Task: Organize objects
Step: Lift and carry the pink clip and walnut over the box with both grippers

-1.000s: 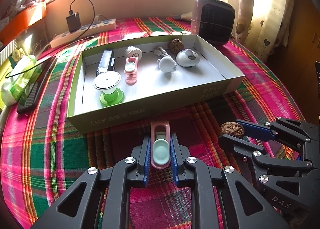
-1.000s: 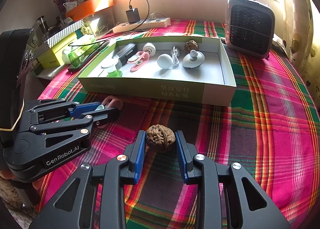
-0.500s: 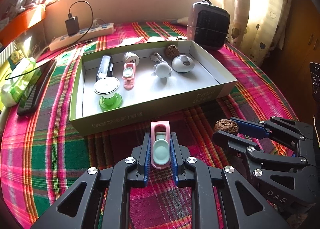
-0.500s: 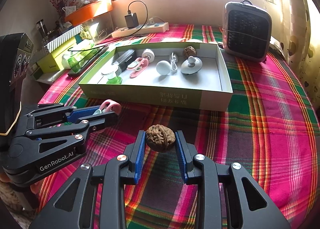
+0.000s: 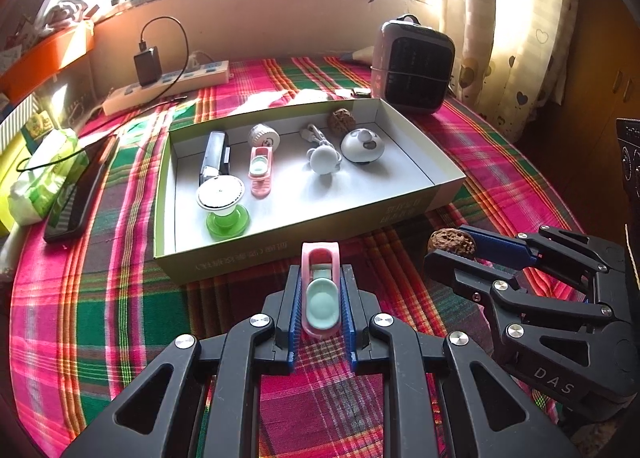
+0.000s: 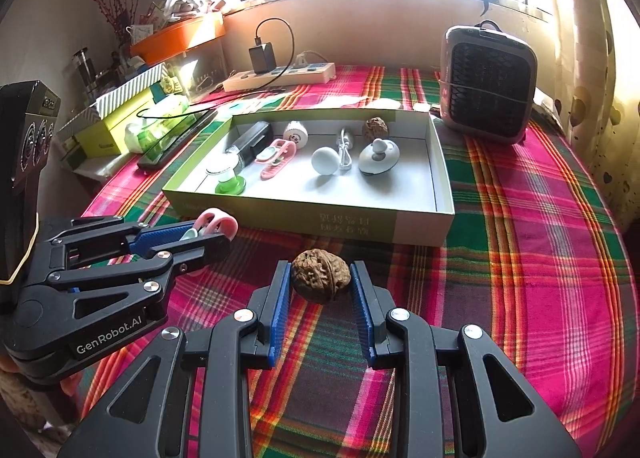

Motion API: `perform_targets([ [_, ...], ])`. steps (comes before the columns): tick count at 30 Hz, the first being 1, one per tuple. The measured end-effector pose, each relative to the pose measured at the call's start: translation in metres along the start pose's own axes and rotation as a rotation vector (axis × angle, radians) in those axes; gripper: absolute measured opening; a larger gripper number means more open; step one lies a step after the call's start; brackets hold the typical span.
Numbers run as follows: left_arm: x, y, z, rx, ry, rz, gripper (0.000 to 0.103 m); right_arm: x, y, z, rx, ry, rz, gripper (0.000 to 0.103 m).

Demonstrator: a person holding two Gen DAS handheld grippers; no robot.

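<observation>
My left gripper (image 5: 320, 274) is shut on a pink clip (image 5: 320, 290) with a mint-green insert, held above the plaid cloth just in front of the shallow green box (image 5: 280, 254). To its right, my right gripper (image 6: 320, 270) is shut on a brown walnut (image 6: 318, 276), also in the air before the box (image 6: 280, 213). Inside the box lie a second pink clip (image 5: 260, 169), a second walnut (image 5: 341, 120), a white dome (image 5: 362, 145), a white ball with a cable (image 5: 322, 161), a black device (image 5: 215, 157), a white cap (image 5: 264, 135) and a green-footed cup (image 5: 222, 201).
A small grey heater (image 6: 488, 85) stands behind the box at the right. A power strip with a charger (image 5: 168, 81) runs along the back wall. A phone (image 5: 76, 193) and a tissue pack (image 5: 44, 173) lie left of the box. Curtains hang at the right.
Both grips hold as before. The box sits slightly lower and smaller in both views, and more of the window shows; neither gripper has shifted much.
</observation>
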State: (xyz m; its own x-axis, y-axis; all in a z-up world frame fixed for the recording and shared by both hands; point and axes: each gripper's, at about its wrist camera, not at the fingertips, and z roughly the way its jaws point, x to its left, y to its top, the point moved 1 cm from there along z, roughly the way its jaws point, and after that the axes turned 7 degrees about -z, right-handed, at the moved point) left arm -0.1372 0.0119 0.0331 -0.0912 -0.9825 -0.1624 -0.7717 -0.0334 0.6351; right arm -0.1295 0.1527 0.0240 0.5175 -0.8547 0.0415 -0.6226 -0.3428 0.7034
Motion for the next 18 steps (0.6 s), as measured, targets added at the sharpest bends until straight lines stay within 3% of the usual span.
perform_targets([
  [18,0.007,0.030,0.002,-0.038,-0.002,-0.027,0.016,-0.016,0.033,0.010,-0.031,-0.023,-0.006,0.031],
])
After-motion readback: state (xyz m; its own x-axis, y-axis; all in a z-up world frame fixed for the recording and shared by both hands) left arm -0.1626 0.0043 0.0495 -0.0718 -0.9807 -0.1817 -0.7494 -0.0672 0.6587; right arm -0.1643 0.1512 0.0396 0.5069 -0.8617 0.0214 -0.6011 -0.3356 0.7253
